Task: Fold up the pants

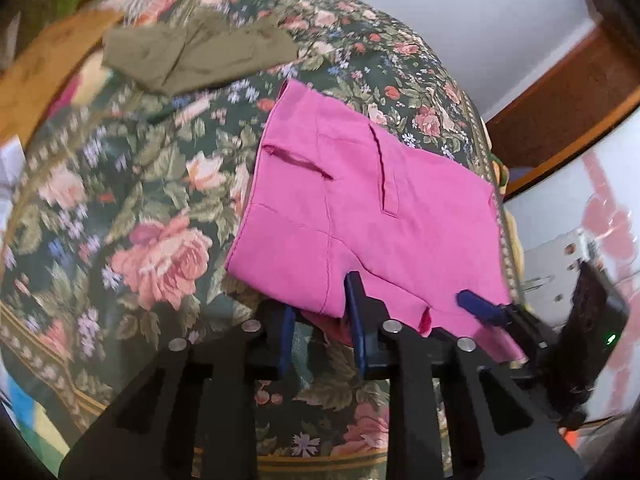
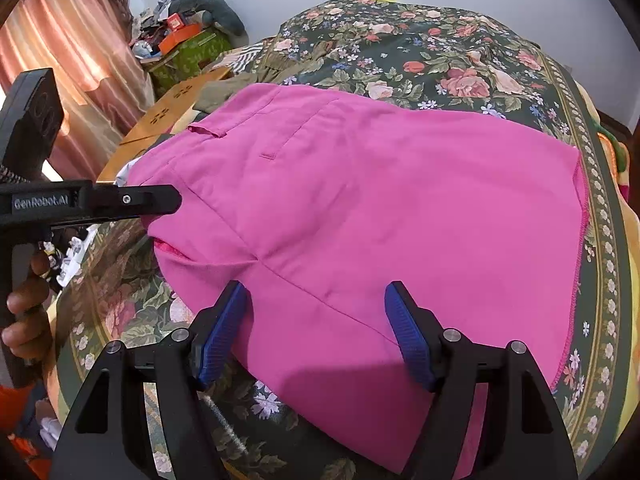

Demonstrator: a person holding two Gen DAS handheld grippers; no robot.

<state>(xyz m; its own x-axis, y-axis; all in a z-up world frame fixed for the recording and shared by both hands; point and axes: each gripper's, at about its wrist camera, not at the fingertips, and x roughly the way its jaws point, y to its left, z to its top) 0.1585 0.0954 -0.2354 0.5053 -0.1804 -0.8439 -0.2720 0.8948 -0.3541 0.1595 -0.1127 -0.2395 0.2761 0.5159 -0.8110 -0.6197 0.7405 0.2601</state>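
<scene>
Now pink pants [image 2: 360, 216] lie folded, smooth, on floral cover [image 2: 440, 56].

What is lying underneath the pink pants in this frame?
The pink pants lie on a dark floral bedspread, which shows all around them. A darker pink inner layer peeks out at the near edge. Anything else beneath the fabric is covered.

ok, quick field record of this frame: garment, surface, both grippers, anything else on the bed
garment: pink pants, lying flat, already folded shorter
surface: floral bedspread
left gripper: open, at the pants' near edge, one finger touching the fabric
right gripper: open, fingers over the near end of the pants, nothing clamped
other: olive garment, crumpled at the far side
</scene>
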